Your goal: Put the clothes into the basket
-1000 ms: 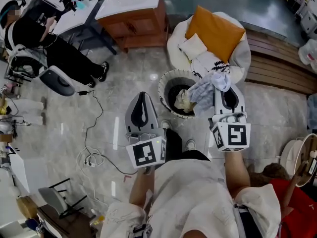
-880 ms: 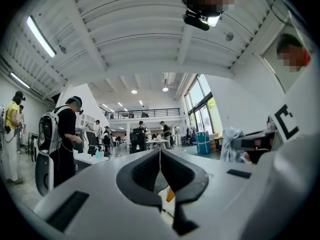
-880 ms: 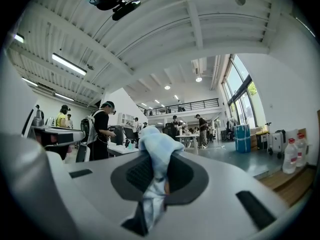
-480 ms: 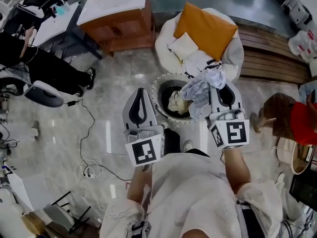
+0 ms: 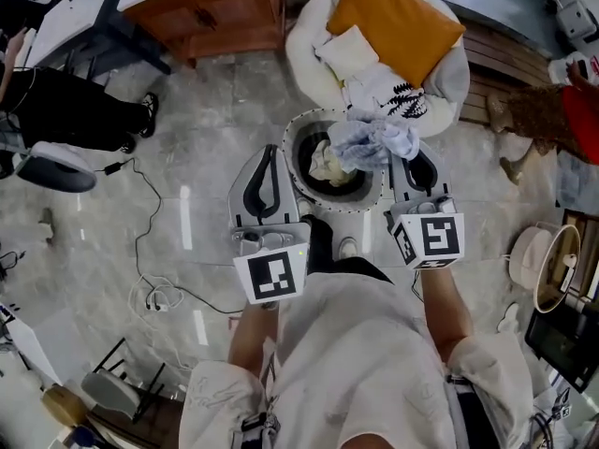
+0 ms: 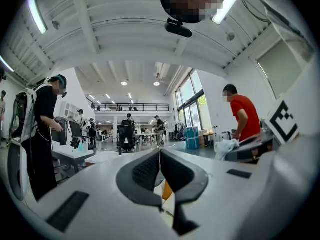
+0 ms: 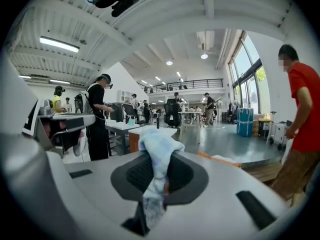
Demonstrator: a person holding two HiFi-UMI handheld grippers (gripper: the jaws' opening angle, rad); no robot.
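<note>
my right gripper (image 7: 159, 171) is clenched on a pale blue cloth (image 7: 158, 146). the bunch spills past the jaw tips and hangs over the rim of the basket (image 5: 292, 157), i'd say placed for a drop. my left gripper (image 6: 160, 156) is pinched together on nothing, beside the rim and clear of the mouth. a cream garment (image 5: 326, 164) lies inside, and a patterned garment (image 5: 398, 106) waits on the white seat (image 5: 304, 50) beyond.
</note>
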